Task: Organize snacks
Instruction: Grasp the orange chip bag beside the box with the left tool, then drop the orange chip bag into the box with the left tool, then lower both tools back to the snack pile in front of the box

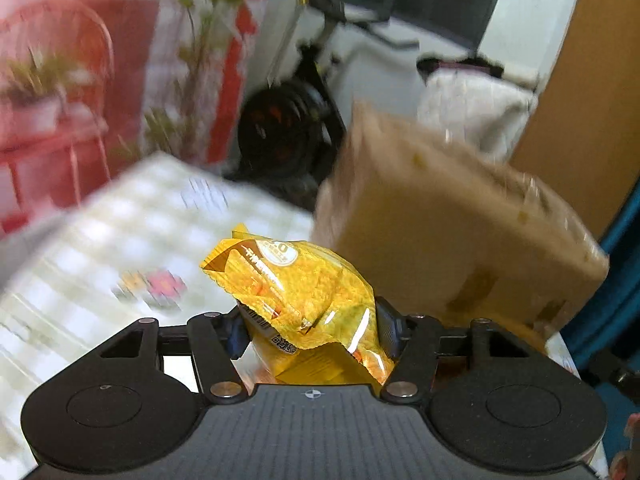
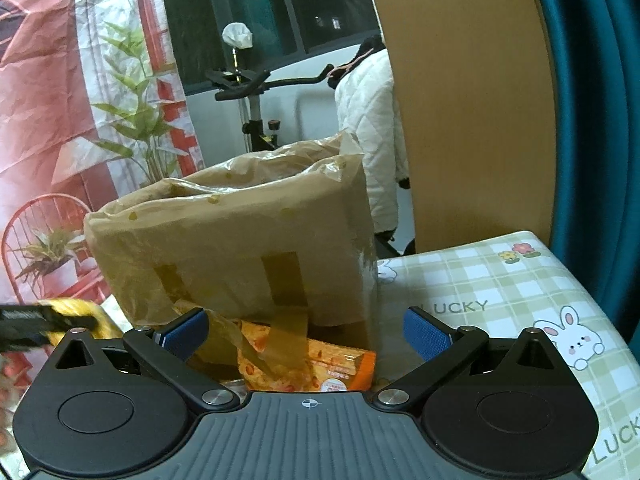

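My left gripper [image 1: 312, 334] is shut on a yellow snack bag [image 1: 296, 284] and holds it above the table, left of the taped cardboard box [image 1: 448, 232]. The view is blurred by motion. In the right wrist view my right gripper [image 2: 306, 334] is open and empty, its blue pads [image 2: 426, 334] spread just in front of the cardboard box [image 2: 240, 240]. An orange snack packet [image 2: 320, 368] lies on the table between the fingers, under loose strips of brown tape. The left gripper with the yellow bag [image 2: 76, 316] shows at the far left edge.
The table has a green checked cloth [image 2: 500, 292] with rabbits and "LUCKY" print. A blurred small packet [image 1: 154, 286] lies on the cloth to the left. An exercise bike [image 2: 252, 96], a white jacket and a wooden panel stand behind the table.
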{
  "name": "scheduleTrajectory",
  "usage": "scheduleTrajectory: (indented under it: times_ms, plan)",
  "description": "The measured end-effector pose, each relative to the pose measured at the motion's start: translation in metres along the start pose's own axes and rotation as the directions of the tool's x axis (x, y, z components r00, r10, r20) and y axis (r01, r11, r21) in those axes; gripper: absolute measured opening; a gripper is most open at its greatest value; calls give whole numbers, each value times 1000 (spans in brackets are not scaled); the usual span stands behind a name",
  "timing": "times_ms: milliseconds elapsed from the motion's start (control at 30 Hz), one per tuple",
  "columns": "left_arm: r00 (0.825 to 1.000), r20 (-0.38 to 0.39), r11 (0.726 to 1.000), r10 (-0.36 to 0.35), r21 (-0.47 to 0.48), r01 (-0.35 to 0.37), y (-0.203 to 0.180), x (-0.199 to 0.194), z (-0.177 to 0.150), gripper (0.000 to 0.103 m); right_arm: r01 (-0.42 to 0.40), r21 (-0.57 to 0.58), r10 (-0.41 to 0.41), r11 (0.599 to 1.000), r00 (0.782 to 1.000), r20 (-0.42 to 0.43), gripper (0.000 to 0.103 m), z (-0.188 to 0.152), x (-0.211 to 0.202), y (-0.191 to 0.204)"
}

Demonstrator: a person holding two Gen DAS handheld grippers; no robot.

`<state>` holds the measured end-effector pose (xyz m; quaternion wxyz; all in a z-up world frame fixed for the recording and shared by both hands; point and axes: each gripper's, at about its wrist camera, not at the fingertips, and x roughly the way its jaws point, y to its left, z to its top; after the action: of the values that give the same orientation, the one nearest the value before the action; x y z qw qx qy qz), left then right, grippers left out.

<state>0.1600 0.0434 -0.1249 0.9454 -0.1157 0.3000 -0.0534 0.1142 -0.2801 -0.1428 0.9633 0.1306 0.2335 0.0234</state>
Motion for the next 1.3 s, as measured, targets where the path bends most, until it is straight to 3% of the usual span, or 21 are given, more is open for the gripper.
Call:
scheduleTrajectory:
  times_ms: [100,200,367,433,600,667,767,1100,1300]
  plan:
    - [991,128,999,46,22,-49,-1,-39,18,63,-10,2,10,1000,1000,5,103,1,0,1]
    - [963,262,998,55,24,-63,-8,-71,41,63,-13,15,13,1000,1000,8,103,2,0,1]
    - [944,325,995,-62,94,33,-46,-71,87,63,-15,45,14,999,1000,14,103,3,-1,-5]
    - [941,320,987,-113,143,70,-66,-55,99,64,-11,50,10,999,1000,26,103,2,-4,-6]
    - [953,229,967,-198,203,152,-104,7,107,68,20,54,-22,998,999,30,103,4,-9,-11]
    - [962,180,963,-207,209,168,-111,31,104,80,31,56,-33,998,999,32,103,6,-10,-15]
    - [970,141,963,-200,211,168,-110,48,96,88,46,57,-48,997,998,33,103,5,-13,-19]
    - [970,133,963,-205,202,176,-59,-7,69,89,64,33,-64,997,998,-6,103,-6,-11,-24]
    - [975,54,957,-215,210,199,-39,-23,28,93,66,-17,-67,998,997,-47,102,-19,-10,-18]
